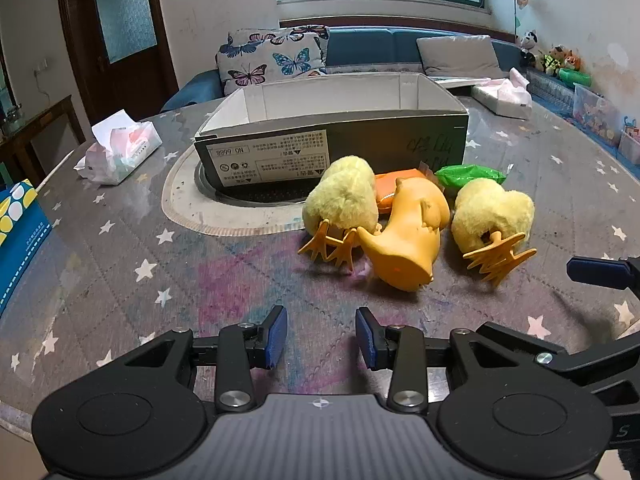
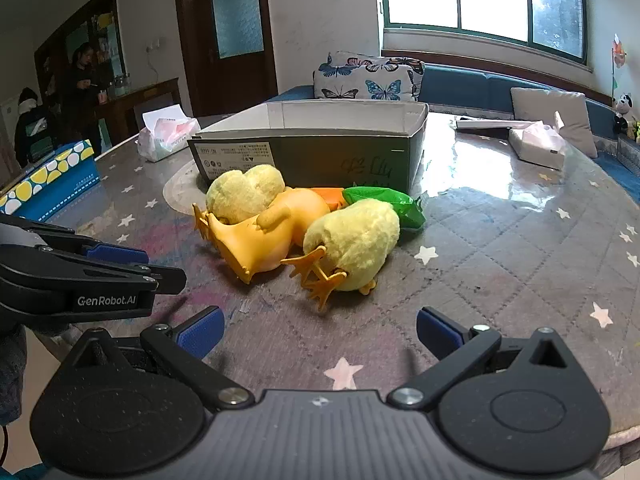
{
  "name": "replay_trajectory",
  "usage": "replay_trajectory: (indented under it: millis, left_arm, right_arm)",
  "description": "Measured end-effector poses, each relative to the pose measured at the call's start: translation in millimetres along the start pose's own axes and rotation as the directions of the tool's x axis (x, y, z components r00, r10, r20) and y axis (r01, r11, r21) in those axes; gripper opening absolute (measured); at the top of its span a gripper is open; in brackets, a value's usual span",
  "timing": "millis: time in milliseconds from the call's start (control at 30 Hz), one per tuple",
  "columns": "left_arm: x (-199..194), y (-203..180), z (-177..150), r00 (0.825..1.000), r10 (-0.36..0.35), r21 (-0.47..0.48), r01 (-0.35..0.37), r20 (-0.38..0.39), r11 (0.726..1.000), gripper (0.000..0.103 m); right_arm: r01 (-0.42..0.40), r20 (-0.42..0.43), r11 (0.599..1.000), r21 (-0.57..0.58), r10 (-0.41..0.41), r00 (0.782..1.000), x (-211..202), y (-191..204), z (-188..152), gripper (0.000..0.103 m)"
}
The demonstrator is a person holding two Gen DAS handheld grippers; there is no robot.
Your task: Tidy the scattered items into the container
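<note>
An open cardboard box (image 1: 332,148) (image 2: 320,152) stands mid-table. In front of it lie two fluffy yellow chicks (image 1: 342,200) (image 1: 492,212), an orange rubber duck (image 1: 412,236) between them, an orange packet (image 1: 390,188) and a green packet (image 1: 470,174). In the right wrist view the chicks (image 2: 244,192) (image 2: 356,236), duck (image 2: 264,236), orange packet (image 2: 330,196) and green packet (image 2: 392,202) also show. My left gripper (image 1: 321,334) is partly open and empty, short of the toys. My right gripper (image 2: 318,330) is wide open and empty, just before the near chick.
Tissue packs lie at the left (image 1: 118,148) and far right (image 1: 502,96) of the starred table (image 1: 120,264). A blue box (image 1: 18,232) stands at the left edge. A sofa with cushions (image 1: 276,58) is behind. People stand at the far left (image 2: 82,92).
</note>
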State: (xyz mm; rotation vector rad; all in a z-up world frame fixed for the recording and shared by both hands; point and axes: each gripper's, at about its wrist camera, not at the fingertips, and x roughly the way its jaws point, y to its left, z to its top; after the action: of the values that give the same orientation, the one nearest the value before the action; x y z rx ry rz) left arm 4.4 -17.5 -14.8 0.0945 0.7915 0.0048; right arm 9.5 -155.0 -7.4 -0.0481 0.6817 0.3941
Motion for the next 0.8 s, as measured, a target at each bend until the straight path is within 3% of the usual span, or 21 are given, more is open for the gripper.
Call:
replay_trajectory:
  millis: [800]
  left_arm:
    - [2.4,-6.0,1.7,1.0,0.005,0.017,-0.005,-0.017,1.0,0.04]
  right_arm:
    - [-0.014,-0.028,1.0,-0.013,0.013,1.0,5.0,2.8,-0.9,0.103]
